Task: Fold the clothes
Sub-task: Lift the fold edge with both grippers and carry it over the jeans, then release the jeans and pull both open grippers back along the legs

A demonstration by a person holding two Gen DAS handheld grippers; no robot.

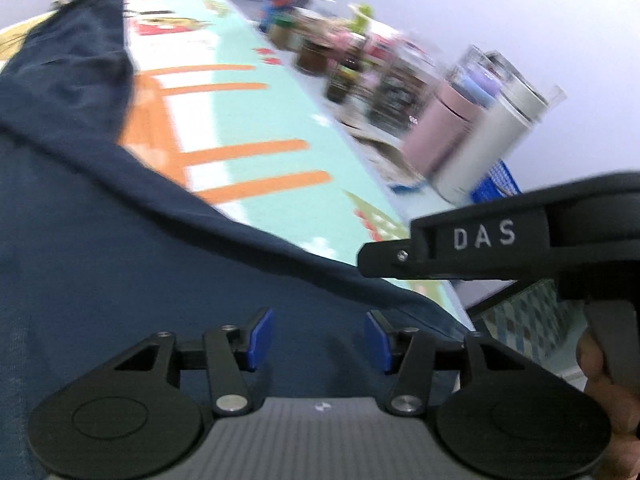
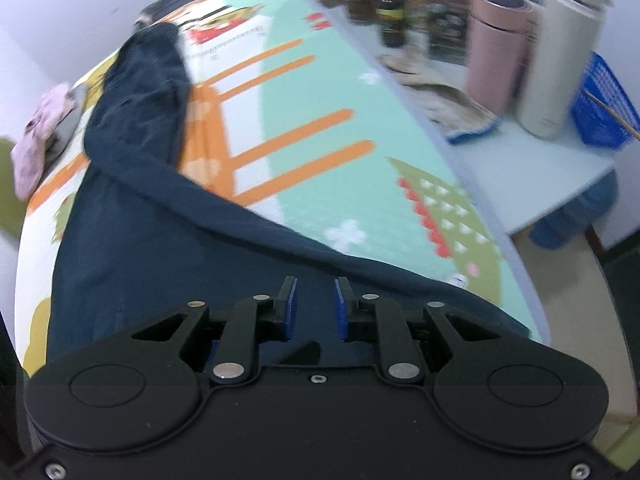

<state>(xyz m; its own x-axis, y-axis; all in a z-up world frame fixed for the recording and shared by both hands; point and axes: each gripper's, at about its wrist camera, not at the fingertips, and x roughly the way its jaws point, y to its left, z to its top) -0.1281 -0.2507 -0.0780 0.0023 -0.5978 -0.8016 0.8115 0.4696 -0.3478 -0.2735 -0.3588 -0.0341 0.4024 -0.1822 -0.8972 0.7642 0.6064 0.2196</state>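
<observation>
Navy fabric, a dark blue garment [image 2: 168, 240], is spread over a patterned play mat [image 2: 320, 128] with orange bars on mint green; it is taken here as the landmark. At the garment's far left edge, a pale pink cloth [image 2: 36, 136] is seen lying on the mat. A narrower part of the garment is stretched away toward the mat's far end, and a folded edge is run diagonally across its body.

Over the near part of the garment, the left gripper [image 1: 319, 338] is held with its blue pads [image 1: 260, 338] spread wide apart and nothing between them. Just right of it, the right gripper [image 2: 312, 308] is held above the garment's near hem, its jaws parted by a narrower gap and also gripping nothing; whether the pads touch the cloth cannot be told.

Right of the garment, beyond the mat's edge, a desk [image 2: 520, 168] is crowded with blurred bottles, a pink tumbler [image 2: 496, 52], a white flask [image 2: 564, 48] and a blue basket [image 2: 600, 108].
</observation>
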